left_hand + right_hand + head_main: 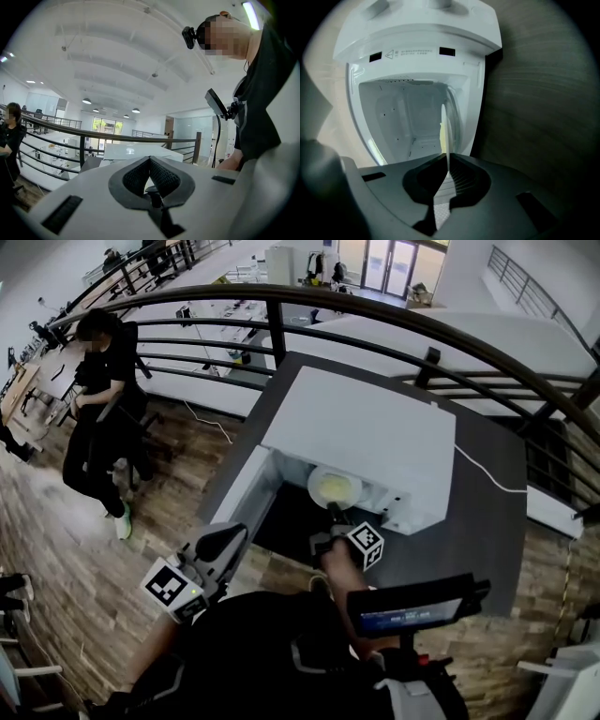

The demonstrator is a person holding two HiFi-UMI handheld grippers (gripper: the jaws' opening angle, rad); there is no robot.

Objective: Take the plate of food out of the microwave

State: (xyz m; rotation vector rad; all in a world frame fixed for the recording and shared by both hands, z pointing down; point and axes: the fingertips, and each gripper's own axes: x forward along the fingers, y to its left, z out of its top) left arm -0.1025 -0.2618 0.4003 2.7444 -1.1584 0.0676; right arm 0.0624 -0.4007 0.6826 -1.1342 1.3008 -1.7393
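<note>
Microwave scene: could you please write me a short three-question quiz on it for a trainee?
1. True or false: the door of the microwave stands open.
2. Which gripper holds the plate of food? A) left B) right C) neither
3. Fill in: the left gripper holds ____.

Key:
1. True.
2. B: the right gripper is shut on the plate's rim at the microwave's opening.
3. Nothing: its jaws are together, away from the microwave.
</note>
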